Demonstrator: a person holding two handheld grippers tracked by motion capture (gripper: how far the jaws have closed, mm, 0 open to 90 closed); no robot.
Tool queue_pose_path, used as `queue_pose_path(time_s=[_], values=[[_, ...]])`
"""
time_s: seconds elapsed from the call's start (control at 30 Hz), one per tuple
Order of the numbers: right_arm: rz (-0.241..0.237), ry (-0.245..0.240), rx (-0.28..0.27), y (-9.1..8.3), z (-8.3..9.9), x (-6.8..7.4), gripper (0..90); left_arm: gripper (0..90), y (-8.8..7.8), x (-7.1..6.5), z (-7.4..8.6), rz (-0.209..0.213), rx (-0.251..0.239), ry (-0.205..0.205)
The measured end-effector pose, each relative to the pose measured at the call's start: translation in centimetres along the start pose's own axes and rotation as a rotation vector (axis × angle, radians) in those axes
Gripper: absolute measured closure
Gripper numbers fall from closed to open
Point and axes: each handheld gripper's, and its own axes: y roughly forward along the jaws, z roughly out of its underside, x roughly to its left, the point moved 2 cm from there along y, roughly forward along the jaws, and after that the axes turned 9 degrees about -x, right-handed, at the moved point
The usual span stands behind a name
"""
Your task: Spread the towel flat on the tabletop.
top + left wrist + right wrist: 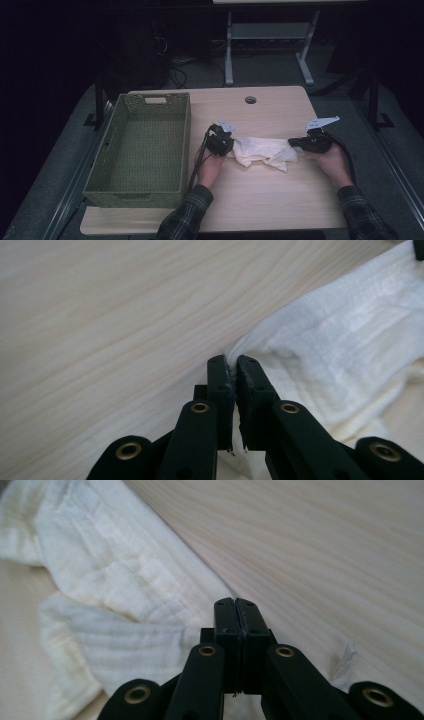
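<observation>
**White cloth held at both ends, mid-table**

Item 1: white cloth (262,151). Thin, crumpled fabric with a woven rib pattern, lying on the wooden table (280,200) roughly at its centre, stretched loosely between the two grippers. Its middle sags in folds onto the tabletop.

Item 2: left gripper (223,142). Held in the person's left hand (209,167), at the cloth's left end. In the left gripper view the two black jaws are pinched together on a corner of the cloth (345,340), with a sliver of fabric visible between the pads.

Item 3: right gripper (296,143). Held in the right hand (334,162), at the cloth's right end. In the right gripper view the jaws are pressed fully together at the cloth's edge (120,590); fabric passes beneath and behind them, and a small frayed piece shows just to one side.

Item 4: green basket (107,150). Rectangular, perforated walls, standing on the left part of the table, just beside the left gripper and apart from the cloth.

Item 5: sleeves (187,215), plaid, entering from the bottom of the high view.
</observation>
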Motion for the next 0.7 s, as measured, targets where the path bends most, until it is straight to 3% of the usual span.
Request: queue_pose_path(time_s=[0.1,0.13,0.2,0.3,0.4,0.53,0.7], values=[[0.011,0.009,0.025,0.7,0.4,0.0,86.7,80.9,0.9,0.2,0.7,0.005,0.037,-0.004],[0.019,0.005,0.018,0.6,0.5,0.0,81.4,78.6,0.8,0.2,0.9,0.0,0.047,-0.002],[0.045,-0.004,-0.011,0.0,0.2,-0.1,69.4,74.3,0.4,0.2,0.6,-0.001,0.037,-0.005],[0.049,0.001,-0.057,-1.5,-0.4,0.2,67.1,72.3,-1.1,-0.2,-0.2,0.01,-0.008,0.012],[0.024,-0.01,-0.092,-2.8,-0.9,1.0,67.4,70.7,-2.4,-1.2,-0.7,0.038,-0.03,0.041],[-0.05,-0.022,-0.096,-3.5,-0.9,3.0,69.9,68.7,-3.3,-3.0,-0.6,0.121,-0.048,0.061],[-0.114,-0.055,-0.053,-2.9,-0.2,6.0,72.1,67.8,-3.3,-5.3,0.7,0.184,-0.003,0.134]])
